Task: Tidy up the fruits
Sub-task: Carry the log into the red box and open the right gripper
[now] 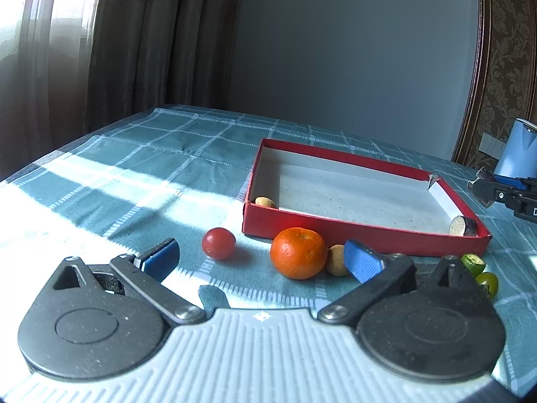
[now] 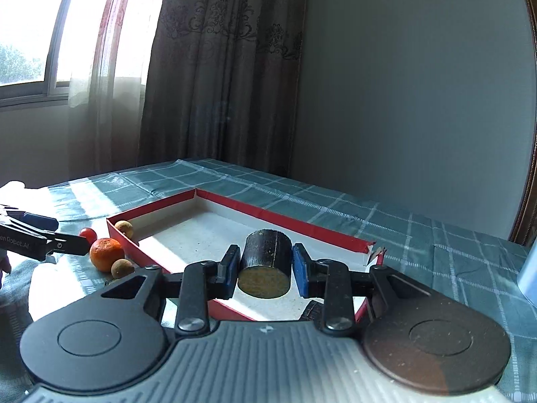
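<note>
Left gripper spread wide w/ nothing between its blue pads, low over the checked tablecloth. Just beyond: 1 mandarin, 1 red cherry tomato, 1 tan longan; 2 green fruits at right. Red tray farther back: 1 longan in near-left corner. Right gripper flanks a dark cylinder w/ tan cut end, pads slightly apart from it.

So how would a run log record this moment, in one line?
left gripper: open, by orange | right gripper: open around dark piece | in red box
</note>
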`<state>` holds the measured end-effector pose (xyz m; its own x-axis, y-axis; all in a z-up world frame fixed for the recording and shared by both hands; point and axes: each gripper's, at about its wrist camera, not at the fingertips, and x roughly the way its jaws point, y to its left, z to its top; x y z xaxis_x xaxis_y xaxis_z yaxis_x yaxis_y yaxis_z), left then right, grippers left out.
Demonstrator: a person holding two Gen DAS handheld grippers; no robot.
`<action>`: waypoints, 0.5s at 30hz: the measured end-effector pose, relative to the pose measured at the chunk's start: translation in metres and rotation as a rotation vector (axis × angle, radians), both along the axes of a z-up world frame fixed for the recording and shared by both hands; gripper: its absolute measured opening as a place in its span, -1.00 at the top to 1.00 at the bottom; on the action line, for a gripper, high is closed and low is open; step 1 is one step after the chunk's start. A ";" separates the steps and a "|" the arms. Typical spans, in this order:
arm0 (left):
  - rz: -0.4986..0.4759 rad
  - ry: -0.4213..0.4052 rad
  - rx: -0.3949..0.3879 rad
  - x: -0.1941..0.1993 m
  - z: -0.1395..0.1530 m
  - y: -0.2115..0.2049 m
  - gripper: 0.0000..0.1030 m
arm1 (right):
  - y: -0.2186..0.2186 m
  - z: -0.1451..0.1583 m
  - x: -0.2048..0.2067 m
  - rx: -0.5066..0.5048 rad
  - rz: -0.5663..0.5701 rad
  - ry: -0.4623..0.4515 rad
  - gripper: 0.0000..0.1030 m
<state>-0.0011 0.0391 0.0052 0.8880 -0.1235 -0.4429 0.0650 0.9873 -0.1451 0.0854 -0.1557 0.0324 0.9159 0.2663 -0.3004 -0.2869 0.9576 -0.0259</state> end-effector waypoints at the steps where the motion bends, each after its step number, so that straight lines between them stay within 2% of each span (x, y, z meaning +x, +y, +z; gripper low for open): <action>1: -0.001 0.001 0.000 0.000 0.000 0.000 -1.00 | -0.003 0.000 0.007 0.006 -0.024 0.018 0.38; 8: 0.002 0.014 0.002 0.002 -0.001 0.000 -1.00 | 0.011 -0.013 0.015 -0.047 0.039 0.067 0.38; 15: 0.024 0.034 0.031 0.007 -0.002 -0.003 -1.00 | 0.019 -0.029 0.025 -0.071 0.026 0.115 0.38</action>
<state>0.0056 0.0363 0.0027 0.8750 -0.0880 -0.4760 0.0365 0.9925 -0.1163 0.1101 -0.1369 0.0037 0.8673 0.2641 -0.4219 -0.3168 0.9467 -0.0586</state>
